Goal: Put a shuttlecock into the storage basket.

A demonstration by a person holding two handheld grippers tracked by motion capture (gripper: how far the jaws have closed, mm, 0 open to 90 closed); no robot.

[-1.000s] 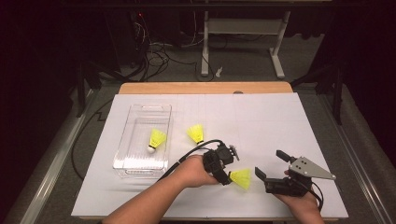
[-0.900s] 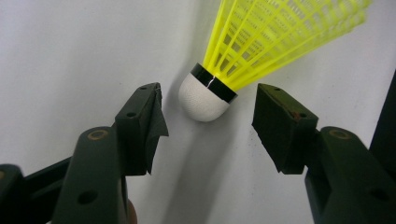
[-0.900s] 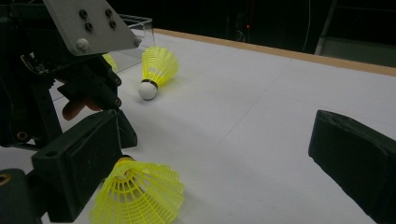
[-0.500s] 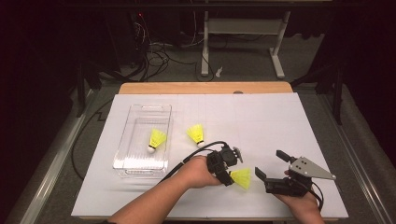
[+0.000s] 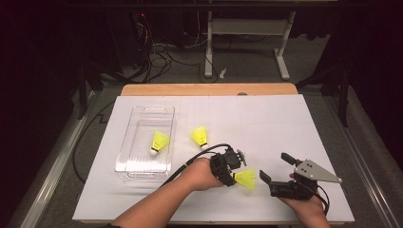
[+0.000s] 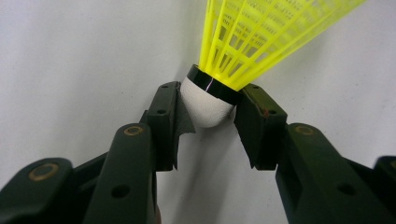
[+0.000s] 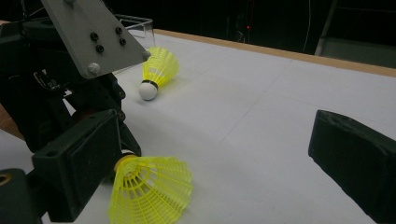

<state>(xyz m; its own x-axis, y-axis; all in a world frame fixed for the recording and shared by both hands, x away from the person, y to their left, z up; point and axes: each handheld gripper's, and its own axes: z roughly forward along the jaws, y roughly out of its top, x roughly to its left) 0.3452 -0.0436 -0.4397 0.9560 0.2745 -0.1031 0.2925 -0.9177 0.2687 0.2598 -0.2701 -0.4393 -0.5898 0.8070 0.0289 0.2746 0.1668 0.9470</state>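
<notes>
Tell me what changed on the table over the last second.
Very little. The left gripper has stayed at the shuttlecock near the front of the table, its jaws on either side of the white cork, shifting only slightly. The right gripper stays open beside it. The shuttlecock in the clear bin and the loose shuttlecock have not moved.

A fixed camera is looking forward and down over the whole table [image 5: 266, 118], while the left gripper's [image 6: 208, 109] camera is peering along its jaws from very close at a yellow shuttlecock [image 6: 219, 88], and the right gripper's [image 7: 219, 154] camera is skimming low across the table; all three are sharing that shuttlecock, and the high and right views also the left gripper
</notes>
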